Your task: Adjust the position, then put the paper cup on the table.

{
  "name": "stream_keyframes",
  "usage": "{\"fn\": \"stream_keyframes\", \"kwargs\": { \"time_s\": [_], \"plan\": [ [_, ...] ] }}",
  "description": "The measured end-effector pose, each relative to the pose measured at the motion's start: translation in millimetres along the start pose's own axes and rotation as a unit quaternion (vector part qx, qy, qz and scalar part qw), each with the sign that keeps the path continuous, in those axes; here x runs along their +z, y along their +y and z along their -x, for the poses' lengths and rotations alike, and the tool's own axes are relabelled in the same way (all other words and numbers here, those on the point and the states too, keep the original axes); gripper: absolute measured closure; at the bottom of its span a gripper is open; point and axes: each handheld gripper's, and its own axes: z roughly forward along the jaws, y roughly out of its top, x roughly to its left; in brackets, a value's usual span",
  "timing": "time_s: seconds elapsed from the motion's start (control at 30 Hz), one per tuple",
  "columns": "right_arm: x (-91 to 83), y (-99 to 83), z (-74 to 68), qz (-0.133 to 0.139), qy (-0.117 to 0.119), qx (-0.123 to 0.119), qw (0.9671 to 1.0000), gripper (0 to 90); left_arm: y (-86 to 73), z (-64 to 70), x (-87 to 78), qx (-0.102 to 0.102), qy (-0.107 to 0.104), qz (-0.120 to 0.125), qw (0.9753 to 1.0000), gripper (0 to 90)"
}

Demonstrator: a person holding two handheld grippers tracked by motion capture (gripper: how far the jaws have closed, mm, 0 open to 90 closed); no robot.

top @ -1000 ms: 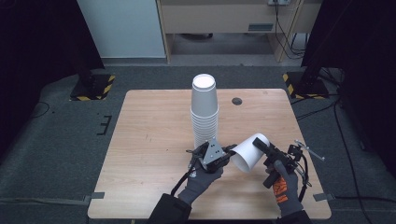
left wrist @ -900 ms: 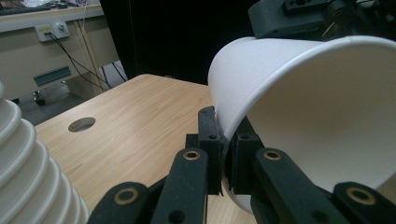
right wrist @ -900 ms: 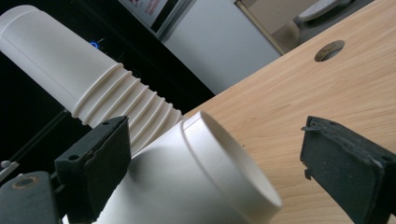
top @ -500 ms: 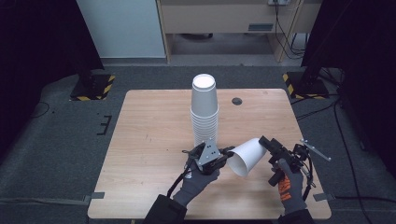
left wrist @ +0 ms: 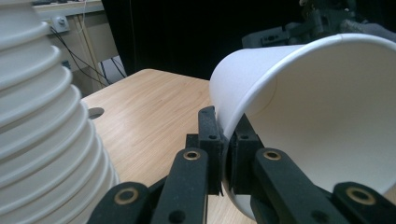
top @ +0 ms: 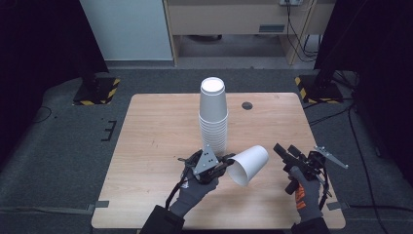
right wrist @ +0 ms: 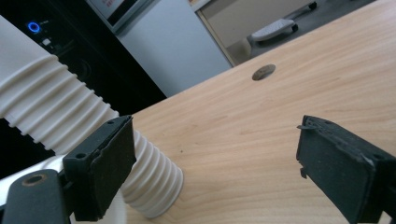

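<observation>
Table [top: 156, 131] wooden, dark floor around. Cup stack [top: 213, 117] beside my left gripper [top: 225, 163], clamping loose cup [top: 248, 164] rim; right gripper [top: 281, 151] spread, probably empty.

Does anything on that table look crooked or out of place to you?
Only one thing: a single white paper cup hangs sideways above the table, pinched at its rim by the left gripper, mouth toward the camera. The stack of paper cups stands upside down but straight. Nothing looks spilled or crushed.

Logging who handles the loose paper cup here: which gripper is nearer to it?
Left. The left gripper is shut on the loose paper cup at its rim; the right gripper is open, apart from it off its base end.
</observation>
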Motion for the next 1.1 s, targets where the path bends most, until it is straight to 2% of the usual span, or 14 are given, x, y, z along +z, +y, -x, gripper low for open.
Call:
{"fn": "stream_keyframes", "kwargs": {
  "time_s": [0.2,0.3,0.33,0.37,0.7,1.1],
  "plan": [
    [-0.6,-2.0,6.0,-0.003,-0.019,-0.013,0.9997,11.9,-0.6,-3.9,-15.2,-0.007,0.004,0.002,1.0,85.8],
    [0.0,-3.5,6.8,-0.016,-0.035,-0.036,0.9986,11.9,-0.6,-6.0,-22.1,-0.011,0.005,0.003,0.9999,85.9],
    [0.0,-3.5,6.8,-0.016,-0.035,-0.036,0.9986,11.9,-0.6,-6.8,-24.3,-0.01,0.007,0.003,0.9999,85.9],
    [0.8,-4.5,7.1,-0.024,-0.041,-0.049,0.9977,11.8,-1.0,-8.0,-28.0,-0.015,0.006,0.005,0.9999,85.9],
    [2.4,-6.9,7.5,-0.033,-0.052,-0.072,0.9955,11.8,-10.7,-12.7,-40.8,-0.028,0.008,-0.004,0.9996,85.9],
    [3.0,-8.9,7.7,-0.043,-0.059,-0.086,0.9936,11.8,-29.9,-19.8,-60.8,-0.046,0.005,-0.03,0.9985,85.9]
  ]
}}
